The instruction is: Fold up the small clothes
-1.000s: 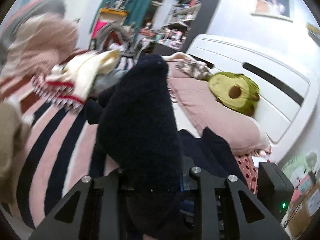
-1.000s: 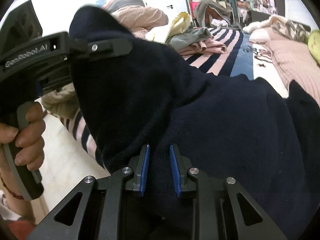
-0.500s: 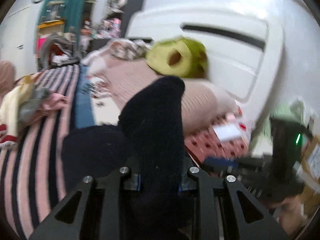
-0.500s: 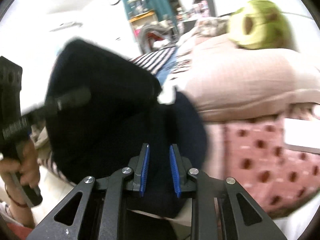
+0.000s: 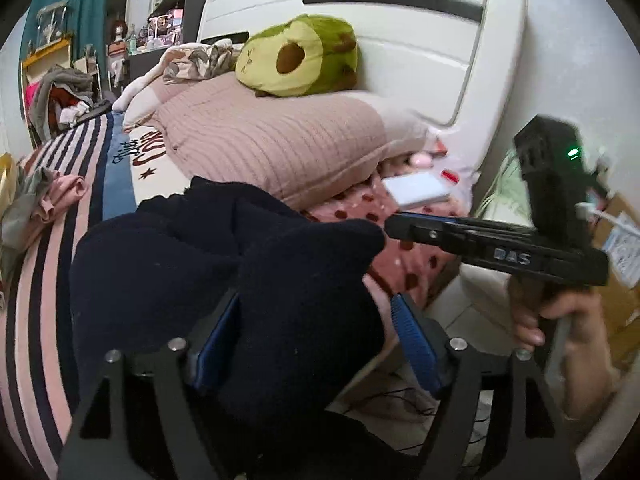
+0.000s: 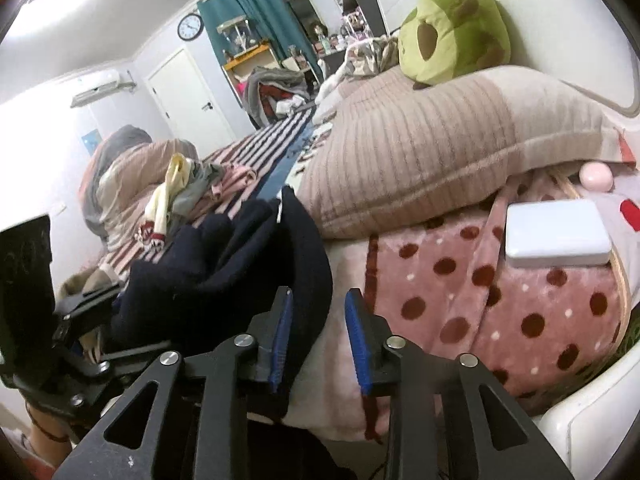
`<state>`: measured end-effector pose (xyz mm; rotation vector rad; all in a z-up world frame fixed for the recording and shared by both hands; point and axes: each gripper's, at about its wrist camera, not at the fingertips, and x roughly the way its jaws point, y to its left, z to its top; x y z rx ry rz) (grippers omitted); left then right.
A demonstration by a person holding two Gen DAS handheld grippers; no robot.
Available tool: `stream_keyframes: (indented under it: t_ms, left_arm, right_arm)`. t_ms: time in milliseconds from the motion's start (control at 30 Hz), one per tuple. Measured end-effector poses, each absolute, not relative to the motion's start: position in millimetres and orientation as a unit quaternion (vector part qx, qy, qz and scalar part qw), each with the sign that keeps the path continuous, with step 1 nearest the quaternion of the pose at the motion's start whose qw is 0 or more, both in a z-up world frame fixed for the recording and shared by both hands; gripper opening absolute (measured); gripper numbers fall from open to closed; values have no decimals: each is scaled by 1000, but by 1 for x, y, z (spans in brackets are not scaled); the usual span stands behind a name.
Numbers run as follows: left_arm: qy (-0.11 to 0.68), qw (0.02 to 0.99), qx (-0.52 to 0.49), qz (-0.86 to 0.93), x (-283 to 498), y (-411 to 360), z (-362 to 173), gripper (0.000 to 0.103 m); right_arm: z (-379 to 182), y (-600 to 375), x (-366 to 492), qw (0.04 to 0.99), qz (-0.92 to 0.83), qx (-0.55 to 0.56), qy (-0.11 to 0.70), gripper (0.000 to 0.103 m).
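At the near edge of the bed, a dark navy fleece garment (image 5: 224, 272) lies bunched on the striped bedspread (image 5: 44, 280), spilling toward the polka-dot blanket (image 6: 500, 292) beside the ribbed pink pillow (image 5: 280, 148). It looks soft, thick and limp, light enough to lift by a corner but likely to sag and slump into folds wherever it is unsupported; the nap should grip the pads well, so slipping seems a small worry. A hem or corner, taken as a single layer, would probably be the best hold, since the bulky middle would only gather more cloth. The left gripper (image 5: 316, 332) has its jaws spread wide with a thick hump of the garment lying between the blue pads, not pinched. The right gripper (image 6: 318, 340) is parted too, at a moderate gap; a fold of the garment drapes over its left finger, while the gap itself looks onto the blanket. An avocado plush (image 5: 298, 56) sits on the pillow, and a white box (image 6: 556, 232) rests on the blanket.
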<state>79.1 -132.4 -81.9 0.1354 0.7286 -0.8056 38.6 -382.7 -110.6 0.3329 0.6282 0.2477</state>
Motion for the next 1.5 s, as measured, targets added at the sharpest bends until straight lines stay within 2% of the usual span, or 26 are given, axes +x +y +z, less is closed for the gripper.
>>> stream_keyframes:
  t_ms: [100, 167, 367, 500, 700, 733, 800, 867, 900, 933, 1100, 1233, 1367, 1500]
  left_arm:
    - [341, 851, 24, -398, 77, -112, -67, 77]
    - [331, 857, 9, -395, 73, -96, -56, 77]
    - [298, 897, -13, -327, 65, -35, -38, 78]
    - [300, 907, -31, -294, 69, -5, -43, 78]
    - [305, 908, -50, -282, 71, 20, -59, 78]
    - [306, 908, -51, -281, 71, 23, -61, 78]
    - [309, 908, -58, -278, 73, 29, -67, 78]
    - [315, 905, -69, -276, 77, 32, -71, 78]
    - [318, 904, -73, -276, 79, 34, -72, 78]
    - [320, 903, -76, -276, 81, 35, -73, 78]
    - [309, 904, -72, -286, 78, 28, -66, 78]
    - [310, 900, -73, -296, 81, 18, -65, 78]
    - [328, 889, -78, -309, 90, 2, -73, 78]
    - [363, 876, -89, -306, 102, -7, -83, 78]
  right_arm:
    - [-99, -384, 40, 934, 127, 159, 294, 26]
    - [-89, -381, 43, 934, 144, 163, 284, 40]
    - [-60, -350, 53, 922, 229, 172, 259, 66]
    - [-40, -307, 73, 914, 281, 119, 269, 68]
    - [-54, -249, 122, 872, 299, 11, 387, 70]
    - [-63, -242, 127, 859, 303, -8, 412, 70]
    - [-77, -241, 129, 843, 308, -16, 442, 60]
    - [-89, -248, 126, 826, 322, 4, 462, 26]
    - [-91, -253, 123, 825, 322, 10, 464, 22]
    - [-91, -257, 118, 833, 313, 5, 456, 13]
    - [-63, -291, 85, 889, 243, -13, 387, 10]
    - [-52, -320, 60, 908, 199, -23, 368, 10]
    - [-80, -331, 54, 897, 187, -4, 401, 11]
    - [-132, -318, 65, 873, 207, 31, 441, 14]
